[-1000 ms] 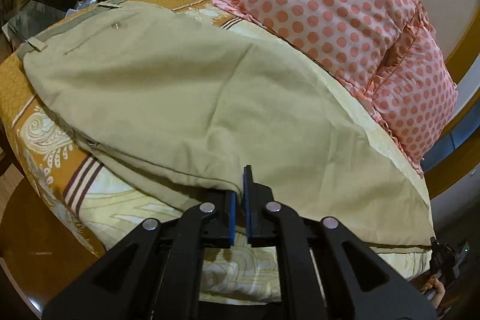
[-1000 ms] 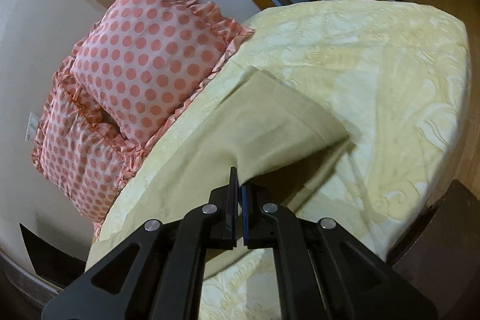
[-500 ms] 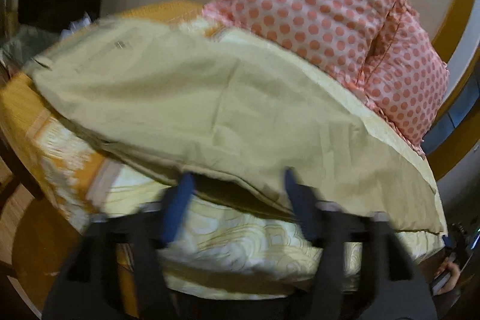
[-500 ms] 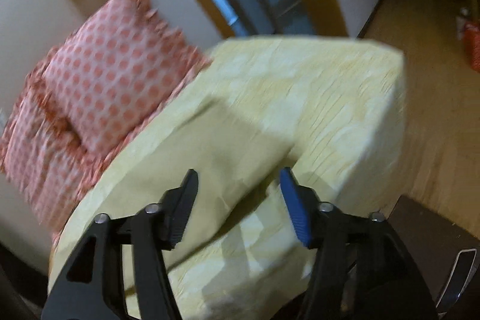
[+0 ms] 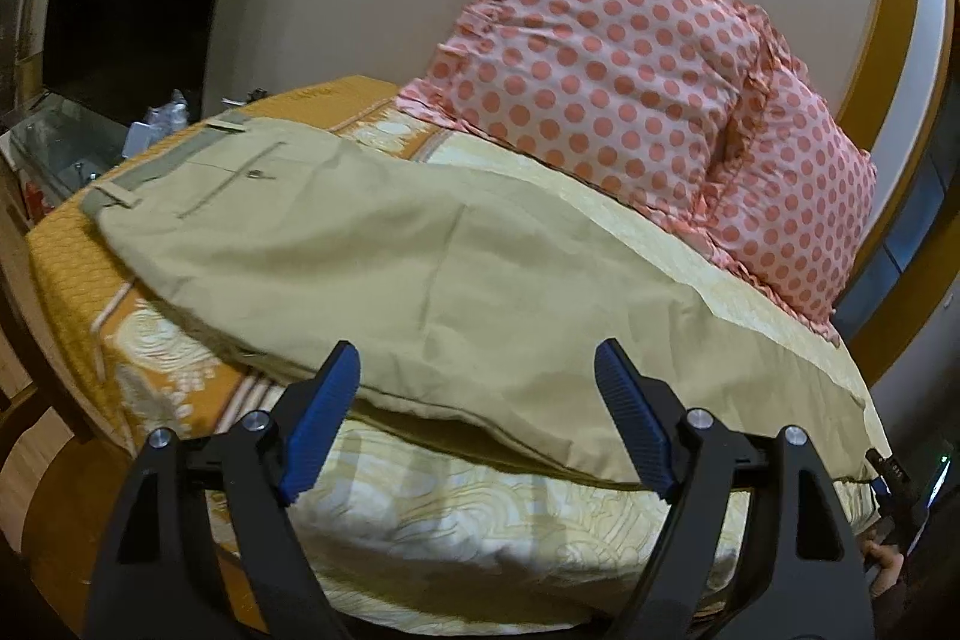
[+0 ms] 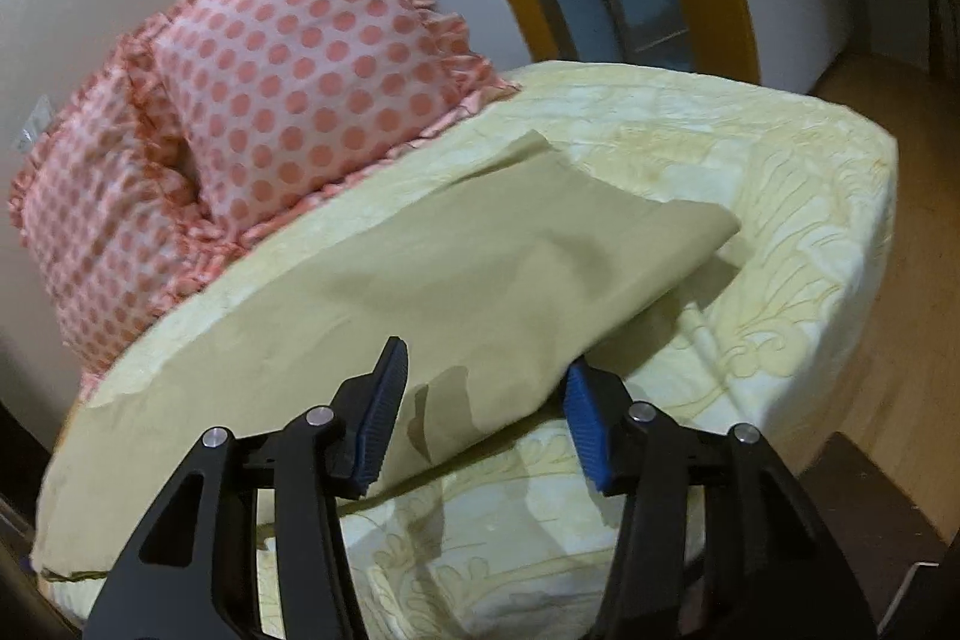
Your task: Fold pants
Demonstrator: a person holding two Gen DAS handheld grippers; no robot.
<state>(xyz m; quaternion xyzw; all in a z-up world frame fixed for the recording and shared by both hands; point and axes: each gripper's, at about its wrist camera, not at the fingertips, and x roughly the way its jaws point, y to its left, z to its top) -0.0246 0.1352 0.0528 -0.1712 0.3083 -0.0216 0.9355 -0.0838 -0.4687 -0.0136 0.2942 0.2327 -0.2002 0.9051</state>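
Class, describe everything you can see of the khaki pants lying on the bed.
The khaki pants look like thin woven cloth, lightly creased. They lie flat along the bed, legs stacked one on the other. The waistband with belt loops and a buttoned back pocket sits at the orange end; the hem end rests on the pale yellow cover near the polka-dot pillows. Neither open tool touches them.

Hidden and cut-off parts

The khaki pants [image 5: 420,268] cover much of the bedspread [image 5: 480,514]; their hem end leaves the left wrist view at right. Clutter [image 5: 162,118] beyond the waistband is too dim to identify.
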